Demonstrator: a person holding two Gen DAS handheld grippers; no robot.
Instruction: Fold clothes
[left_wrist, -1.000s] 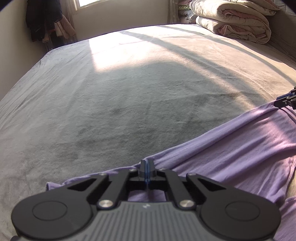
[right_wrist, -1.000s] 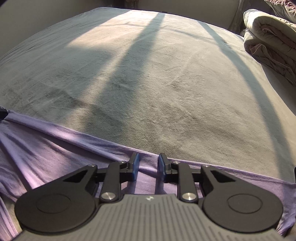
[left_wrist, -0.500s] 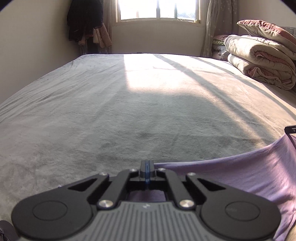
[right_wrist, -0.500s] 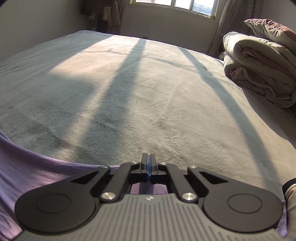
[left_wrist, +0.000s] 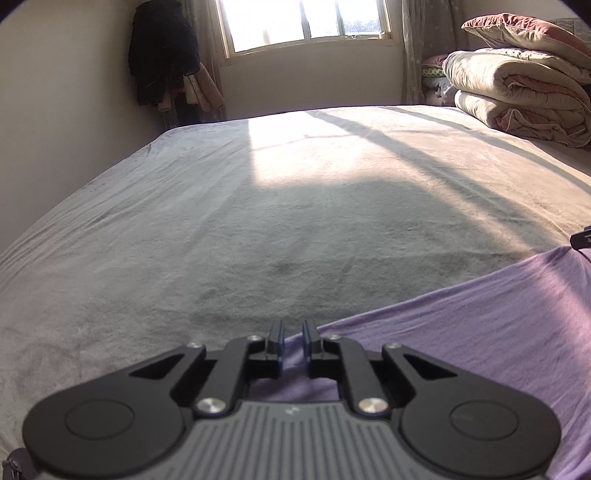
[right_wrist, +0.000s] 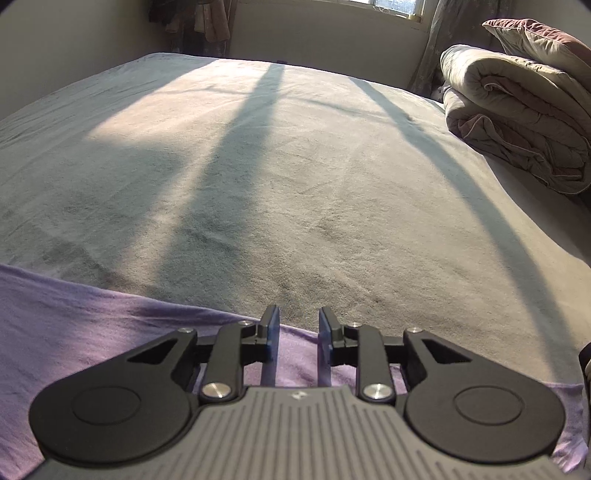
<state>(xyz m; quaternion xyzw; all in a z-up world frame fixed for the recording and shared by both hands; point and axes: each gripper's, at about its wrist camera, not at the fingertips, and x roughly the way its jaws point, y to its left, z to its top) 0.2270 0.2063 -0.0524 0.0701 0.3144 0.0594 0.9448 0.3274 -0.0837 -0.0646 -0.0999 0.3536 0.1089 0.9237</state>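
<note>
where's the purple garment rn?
The purple garment lies on the grey bedspread at the near edge: lower right in the left wrist view, lower left in the right wrist view, its edge under both open grippers, left and right.

A lilac-purple garment (left_wrist: 480, 332) of thin knit fabric lies spread flat across the near part of a grey bed (left_wrist: 295, 221), its far edge running in one long, nearly straight line. The cloth is smooth, with only faint creases, part in sunlight and part in shadow. What kind of garment it is cannot be told.
</note>
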